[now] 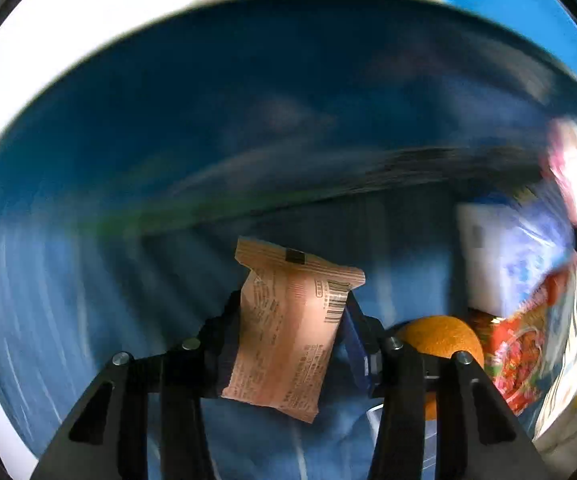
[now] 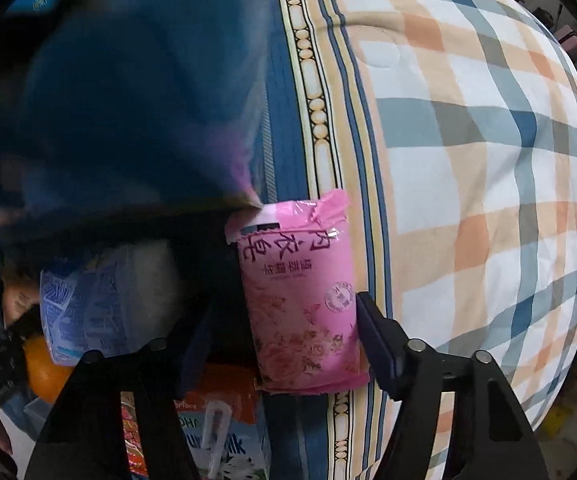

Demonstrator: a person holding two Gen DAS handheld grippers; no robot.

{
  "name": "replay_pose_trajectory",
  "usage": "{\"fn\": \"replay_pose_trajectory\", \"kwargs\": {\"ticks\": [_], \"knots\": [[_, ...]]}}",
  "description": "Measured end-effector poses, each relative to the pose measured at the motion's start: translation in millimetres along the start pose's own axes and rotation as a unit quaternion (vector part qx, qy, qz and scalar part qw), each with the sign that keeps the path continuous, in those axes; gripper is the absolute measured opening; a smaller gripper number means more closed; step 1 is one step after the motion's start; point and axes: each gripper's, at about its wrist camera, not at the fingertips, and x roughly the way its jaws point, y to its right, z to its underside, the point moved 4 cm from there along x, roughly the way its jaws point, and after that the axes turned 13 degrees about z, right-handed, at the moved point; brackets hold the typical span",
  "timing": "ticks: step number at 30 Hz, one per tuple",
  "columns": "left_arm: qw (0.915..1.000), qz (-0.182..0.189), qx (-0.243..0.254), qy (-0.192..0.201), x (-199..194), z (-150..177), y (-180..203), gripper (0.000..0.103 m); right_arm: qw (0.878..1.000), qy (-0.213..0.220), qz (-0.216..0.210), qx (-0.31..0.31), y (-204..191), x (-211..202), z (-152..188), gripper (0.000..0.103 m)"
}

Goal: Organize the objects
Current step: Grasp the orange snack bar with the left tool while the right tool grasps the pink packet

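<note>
Mid-transfer: left tongs (image 1: 288, 332) clamped on tan snack packet (image 1: 288, 332) over the blue bag (image 1: 248, 100), right tongs (image 2: 288, 320) clamped on pink soap pouch (image 2: 300, 304) at its mouth beside the plaid bed (image 2: 468, 140); next, lower and release among orange (image 1: 440, 338), noodle pack (image 1: 524, 344).

A bed (image 2: 468, 152) with a plaid sheet carries a blue bag (image 2: 128, 100); beside it lies a milk carton (image 2: 224, 444).

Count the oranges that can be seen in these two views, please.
1. The orange lies low in the blue bag, right of the left gripper's peach packet; the right wrist view shows the same fruit at lower left. Others may be hidden under packets.
</note>
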Motion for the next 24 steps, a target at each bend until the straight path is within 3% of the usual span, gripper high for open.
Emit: {"fn": "replay_pose_trajectory", "kwargs": {"ticks": [5,9,16,24], "knots": [[0.997,0.009,-0.075,0.017,-1,21,-20,0.039,1.0,-0.015,0.003,0.017,-1,3,3,0.049],[0.9935,0.021,-0.108,0.028,-9,31,-25,0.037,0.999,-0.032,0.011,0.033,-4,3,3,0.048],[0.9889,0.022,-0.117,0.089,-61,43,-17,0.036,0.999,-0.01,-0.004,0.052,0,-40,5,0.048],[0.9854,0.046,-0.08,0.143,-148,56,40,0.036,0.997,0.013,-0.072,0.021,-26,-137,36,0.048]]}}
